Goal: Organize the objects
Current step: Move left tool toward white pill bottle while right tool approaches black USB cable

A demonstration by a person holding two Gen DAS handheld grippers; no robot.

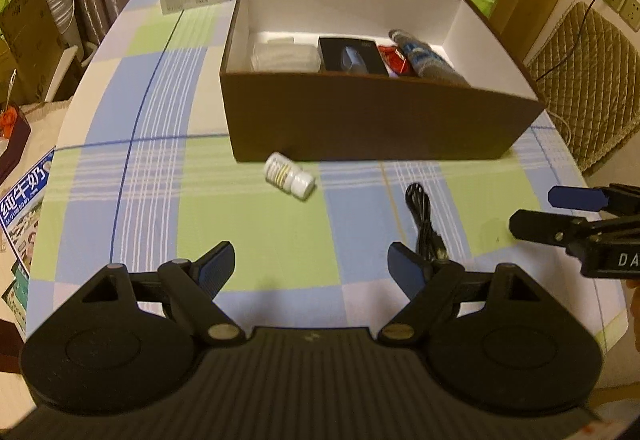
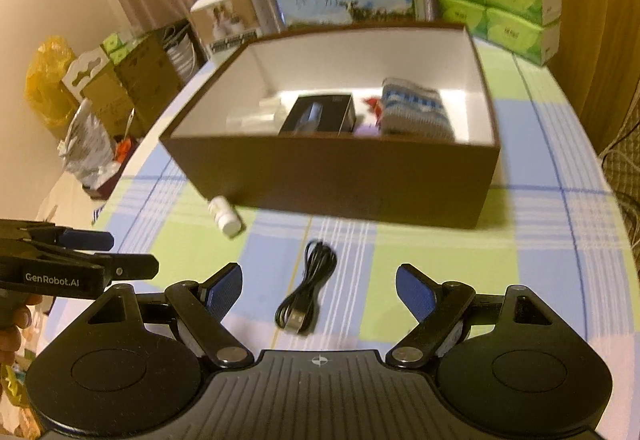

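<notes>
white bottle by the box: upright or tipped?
Tipped. The white bottle lies on its side on the tablecloth, in front of the brown box.

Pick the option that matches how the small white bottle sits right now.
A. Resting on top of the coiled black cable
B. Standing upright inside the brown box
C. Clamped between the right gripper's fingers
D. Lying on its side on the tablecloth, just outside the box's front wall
D: the white bottle lies tipped over on the checked tablecloth in front of the brown box, apart from the black cable and outside both open grippers.
</notes>
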